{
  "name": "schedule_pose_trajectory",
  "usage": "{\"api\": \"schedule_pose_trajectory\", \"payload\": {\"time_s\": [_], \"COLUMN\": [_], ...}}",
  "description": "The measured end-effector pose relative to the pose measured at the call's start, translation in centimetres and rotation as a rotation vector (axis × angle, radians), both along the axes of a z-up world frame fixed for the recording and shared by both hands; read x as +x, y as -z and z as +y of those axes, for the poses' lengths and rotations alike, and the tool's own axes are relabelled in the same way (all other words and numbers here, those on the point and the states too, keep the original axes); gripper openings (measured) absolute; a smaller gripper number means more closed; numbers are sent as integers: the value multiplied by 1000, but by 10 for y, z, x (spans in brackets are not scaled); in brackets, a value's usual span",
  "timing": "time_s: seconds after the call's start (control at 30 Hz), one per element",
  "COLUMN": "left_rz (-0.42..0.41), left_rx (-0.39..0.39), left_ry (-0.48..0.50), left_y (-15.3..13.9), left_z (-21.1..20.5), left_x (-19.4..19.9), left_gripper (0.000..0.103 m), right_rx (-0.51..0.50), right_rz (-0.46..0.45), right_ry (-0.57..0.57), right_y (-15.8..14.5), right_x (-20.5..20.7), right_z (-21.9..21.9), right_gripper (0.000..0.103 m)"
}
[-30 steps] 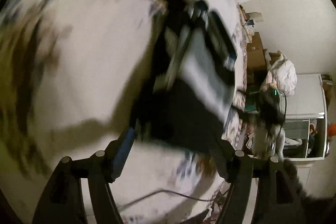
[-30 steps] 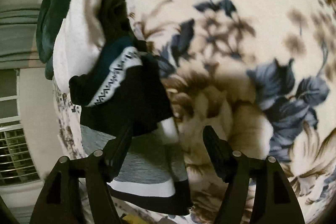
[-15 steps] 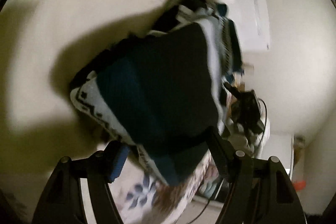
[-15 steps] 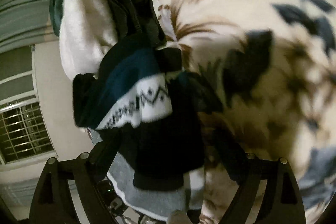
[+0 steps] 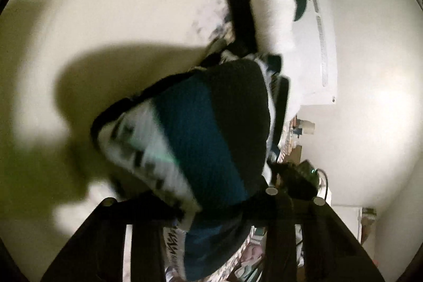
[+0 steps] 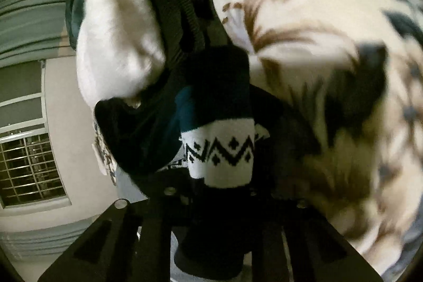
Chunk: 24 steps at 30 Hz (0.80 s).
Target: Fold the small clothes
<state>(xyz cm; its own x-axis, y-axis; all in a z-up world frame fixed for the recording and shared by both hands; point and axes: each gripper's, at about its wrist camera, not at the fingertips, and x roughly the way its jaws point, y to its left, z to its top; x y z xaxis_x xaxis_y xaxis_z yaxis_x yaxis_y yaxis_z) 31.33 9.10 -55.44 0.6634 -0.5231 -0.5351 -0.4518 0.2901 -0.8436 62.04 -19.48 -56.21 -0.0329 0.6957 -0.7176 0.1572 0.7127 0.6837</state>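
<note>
Since the earlier frame both claws had closed in on the patterned sock [image 6: 219, 149], the left claw [image 5: 211, 205] and right claw [image 6: 222, 192] each closing with it between them, angled down over the floral bedspread [image 6: 304, 4], beside white [image 6: 113, 44] and dark garments [image 6: 182, 4].

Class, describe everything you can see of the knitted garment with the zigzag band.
The knitted garment looks like soft, thick knit: black, with a teal band and a white band carrying a black zigzag-and-diamond pattern. It is bunched, lying at the edge of the floral bedspread against a white fluffy item. Both grippers are closing on it: the right gripper at the white band, the left gripper over its teal and black part.
</note>
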Motion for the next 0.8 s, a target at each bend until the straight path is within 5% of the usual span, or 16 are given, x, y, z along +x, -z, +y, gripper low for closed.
{"api": "schedule_pose_trajectory", "payload": {"time_s": [0.2, 0.4, 0.63, 0.67, 0.8], "left_rz": [-36, 86, 166, 179, 207], "left_rx": [134, 276, 552, 611, 781], "left_ry": [202, 397, 425, 421, 420], "left_y": [-34, -19, -55, -66, -106], "left_z": [55, 68, 35, 30, 5], "left_x": [12, 6, 0, 0, -12], "left_gripper": [28, 29, 35, 37, 74], "right_rx": [14, 23, 9, -29, -187], "right_rz": [64, 191, 260, 236, 138], "right_ry": [128, 276, 383, 348, 222], "right_y": [-28, -21, -5, -15, -58], "right_x": [-101, -233, -258, -258, -262], "right_z": [-21, -21, -48, -49, -55], "right_gripper": [14, 15, 59, 65, 72]}}
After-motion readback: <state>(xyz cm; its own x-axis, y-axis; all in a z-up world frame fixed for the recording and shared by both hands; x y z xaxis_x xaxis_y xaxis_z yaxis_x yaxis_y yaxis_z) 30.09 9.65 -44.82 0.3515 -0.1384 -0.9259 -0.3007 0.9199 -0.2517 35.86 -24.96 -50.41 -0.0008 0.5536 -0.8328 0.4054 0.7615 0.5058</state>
